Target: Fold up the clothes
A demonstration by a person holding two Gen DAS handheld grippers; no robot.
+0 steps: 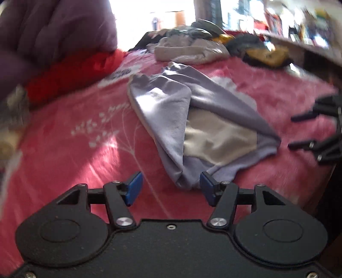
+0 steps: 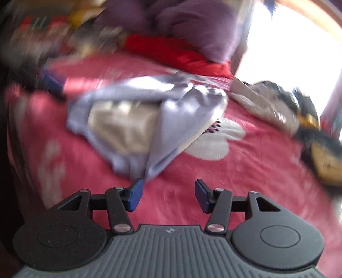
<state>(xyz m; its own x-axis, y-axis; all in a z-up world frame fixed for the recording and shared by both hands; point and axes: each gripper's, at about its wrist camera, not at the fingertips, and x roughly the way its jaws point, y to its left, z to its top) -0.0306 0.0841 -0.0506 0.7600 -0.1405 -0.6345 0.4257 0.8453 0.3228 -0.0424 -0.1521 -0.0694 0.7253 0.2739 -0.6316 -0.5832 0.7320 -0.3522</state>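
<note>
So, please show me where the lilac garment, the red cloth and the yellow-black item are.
lilac garment (image 1: 171, 119): left wrist view, folded left flap.
red cloth (image 1: 70, 72): left wrist view, its middle.
yellow-black item (image 2: 322, 158): right wrist view, yellow part.

Blown-out window glare, sunlit patches, heavy motion blur, bowed fisheye edges.

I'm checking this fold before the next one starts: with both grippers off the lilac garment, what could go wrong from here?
1. The lilac garment lies loosely bunched with its pale lining showing, so the fold may slump or come out uneven.
2. Its near edge sits right by the open left gripper; a fresh grip might catch only one layer.
3. The pile of clothes lies close behind on the pink blanket and could get snagged.
</note>
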